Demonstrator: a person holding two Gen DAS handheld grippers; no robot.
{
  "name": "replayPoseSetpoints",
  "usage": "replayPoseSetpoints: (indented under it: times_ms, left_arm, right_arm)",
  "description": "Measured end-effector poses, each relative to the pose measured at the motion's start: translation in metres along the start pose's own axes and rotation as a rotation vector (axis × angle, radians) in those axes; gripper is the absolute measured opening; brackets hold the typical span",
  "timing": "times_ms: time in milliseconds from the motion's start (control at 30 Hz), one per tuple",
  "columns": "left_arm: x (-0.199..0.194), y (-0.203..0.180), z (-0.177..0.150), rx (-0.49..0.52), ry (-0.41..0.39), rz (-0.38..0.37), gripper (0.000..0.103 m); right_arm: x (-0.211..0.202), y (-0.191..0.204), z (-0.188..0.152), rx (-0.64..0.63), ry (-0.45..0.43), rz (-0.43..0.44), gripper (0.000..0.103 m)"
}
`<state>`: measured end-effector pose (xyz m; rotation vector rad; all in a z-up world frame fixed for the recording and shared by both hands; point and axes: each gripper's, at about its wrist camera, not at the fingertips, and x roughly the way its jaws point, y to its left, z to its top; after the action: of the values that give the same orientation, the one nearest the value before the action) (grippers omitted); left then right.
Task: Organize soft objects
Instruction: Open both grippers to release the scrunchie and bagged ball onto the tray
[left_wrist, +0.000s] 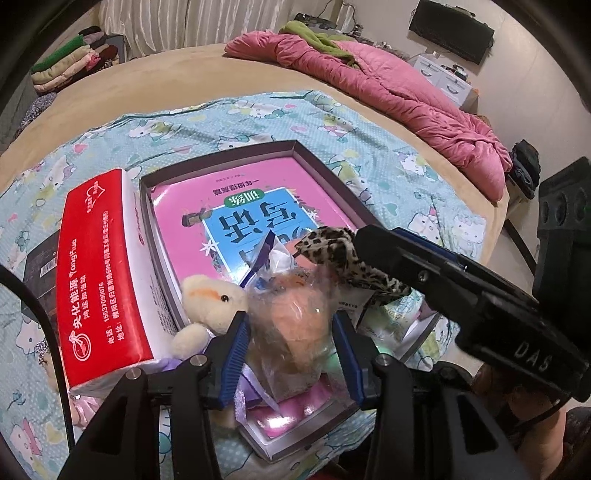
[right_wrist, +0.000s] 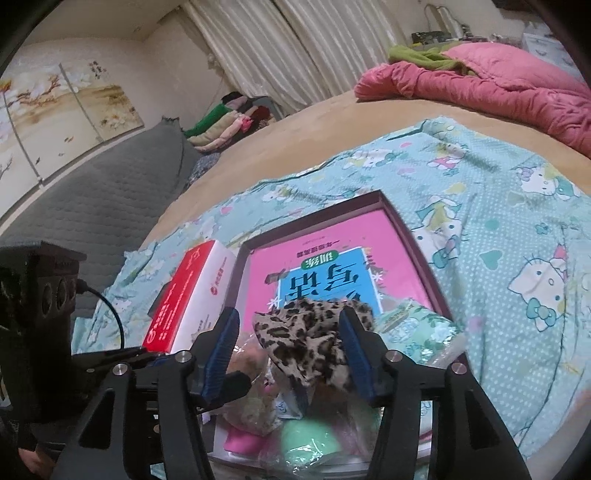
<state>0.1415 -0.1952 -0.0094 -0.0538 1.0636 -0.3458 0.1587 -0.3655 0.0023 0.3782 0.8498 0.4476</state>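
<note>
A shallow dark box (left_wrist: 314, 162) on the bed holds a pink and blue book (left_wrist: 240, 206). Soft things are piled at the box's near end. My left gripper (left_wrist: 290, 319) is shut on a clear plastic bag (left_wrist: 291, 314) with a peach soft toy inside. A cream plush toy (left_wrist: 212, 299) lies just left of it. My right gripper (right_wrist: 288, 317) is open around a leopard-print cloth piece (right_wrist: 310, 339), which lies on the pile and brushes the right pad only. The left wrist view shows the same leopard cloth (left_wrist: 328, 243) at the tip of the right gripper (left_wrist: 369, 243).
A red and white tissue pack (left_wrist: 103, 280) leans against the box's left side. A cartoon-cat sheet (right_wrist: 517, 258) covers the bed, with a pink quilt (left_wrist: 388, 88) at the far side. Bagged green soft items (right_wrist: 306, 439) and a pink one (right_wrist: 240, 443) lie at the box's near end.
</note>
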Motion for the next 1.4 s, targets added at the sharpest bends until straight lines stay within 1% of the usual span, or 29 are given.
replayPoseSetpoints:
  times_ms: [67, 400, 533, 700, 833, 1000, 1133, 1200, 1300, 1400]
  left_arm:
    - [-0.003, -0.001, 0.000, 0.003, -0.009, 0.008, 0.051]
    - [-0.015, 0.003, 0.001, -0.007, -0.028, 0.021, 0.052]
    - [-0.027, 0.003, 0.001, -0.009, -0.054, 0.030, 0.059]
    - [-0.039, 0.006, -0.001, -0.015, -0.070, 0.058, 0.062]
    - [-0.047, 0.007, -0.003, -0.012, -0.082, 0.076, 0.064]
    - [-0.061, 0.009, -0.006, -0.011, -0.104, 0.092, 0.067]
    - [-0.073, 0.012, -0.006, -0.020, -0.121, 0.086, 0.070]
    - [-0.080, 0.014, -0.006, -0.026, -0.135, 0.086, 0.072]
    - [-0.091, 0.016, -0.007, -0.031, -0.153, 0.088, 0.077]
    - [-0.101, 0.018, -0.010, -0.035, -0.162, 0.099, 0.081]
  right_arm:
    - [-0.004, -0.002, 0.001, 0.008, -0.013, -0.010, 0.061]
    - [-0.015, -0.003, -0.001, 0.021, -0.038, -0.080, 0.071]
    - [-0.018, 0.000, 0.001, 0.022, -0.056, -0.113, 0.073]
    - [-0.023, 0.001, 0.002, 0.028, -0.065, -0.148, 0.075]
    - [-0.029, 0.013, 0.005, -0.004, -0.080, -0.183, 0.076]
    - [-0.039, 0.030, 0.009, -0.031, -0.097, -0.205, 0.078]
    - [-0.048, 0.036, 0.011, 0.001, -0.089, -0.200, 0.081]
    - [-0.053, 0.041, 0.012, -0.005, -0.097, -0.211, 0.081]
    - [-0.061, 0.054, 0.013, -0.043, -0.102, -0.241, 0.083]
    - [-0.067, 0.068, 0.012, -0.063, -0.094, -0.250, 0.083]
